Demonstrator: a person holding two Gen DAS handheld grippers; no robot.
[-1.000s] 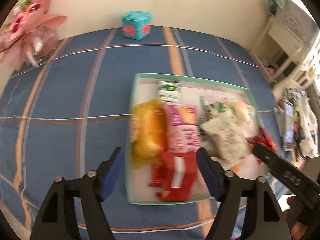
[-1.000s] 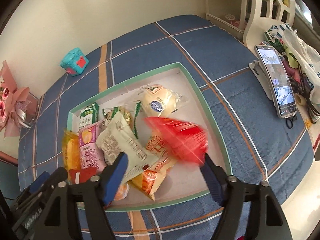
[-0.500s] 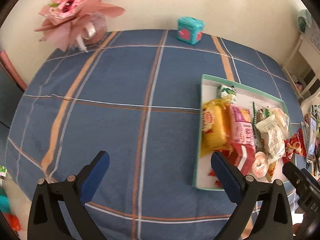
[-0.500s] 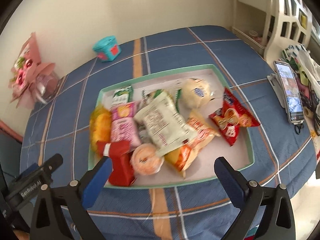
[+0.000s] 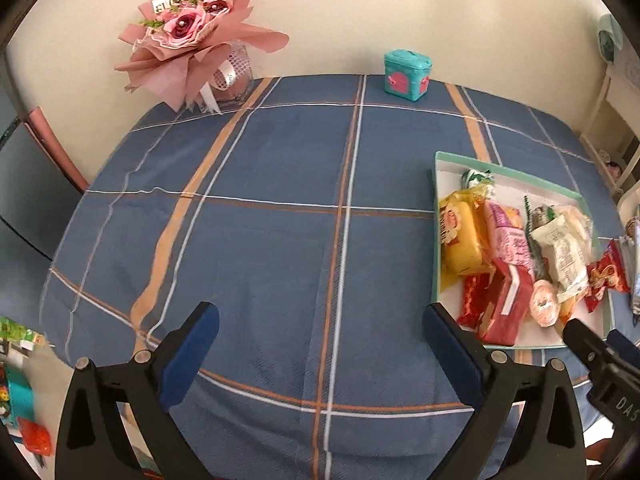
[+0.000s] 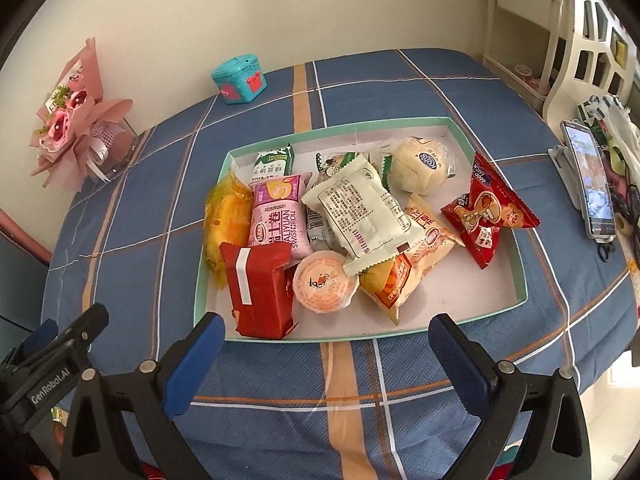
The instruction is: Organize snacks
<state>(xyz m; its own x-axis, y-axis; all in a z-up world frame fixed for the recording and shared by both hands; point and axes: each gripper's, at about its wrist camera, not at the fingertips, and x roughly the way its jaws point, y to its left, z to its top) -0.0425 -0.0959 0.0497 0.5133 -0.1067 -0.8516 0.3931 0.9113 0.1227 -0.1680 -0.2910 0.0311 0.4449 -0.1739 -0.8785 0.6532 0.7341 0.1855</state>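
A shallow mint-rimmed tray (image 6: pixel 492 312) on the blue plaid tablecloth holds several snacks: a red box (image 6: pixel 260 284), a pink Swiss-roll pack (image 6: pixel 278 216), a yellow pack (image 6: pixel 226 216), a white pack (image 6: pixel 364 212), a jelly cup (image 6: pixel 325 280), a round bun (image 6: pixel 420 164). A red chip bag (image 6: pixel 486 212) lies across the tray's right rim. My right gripper (image 6: pixel 322 364) is open and empty, just in front of the tray. My left gripper (image 5: pixel 320 356) is open and empty over bare cloth, left of the tray (image 5: pixel 438 184).
A pink flower bouquet (image 5: pixel 196 36) and a teal box (image 5: pixel 406 76) stand at the table's far edge by the wall. A phone on a stand (image 6: pixel 588 176) and white furniture (image 6: pixel 580 48) are on the right. Coloured items (image 5: pixel 16 380) lie beyond the table's left front corner.
The red chip bag left my right gripper and now lies on the tray's right rim. Both grippers opened wide and pulled back; the left swung left, away from the tray.
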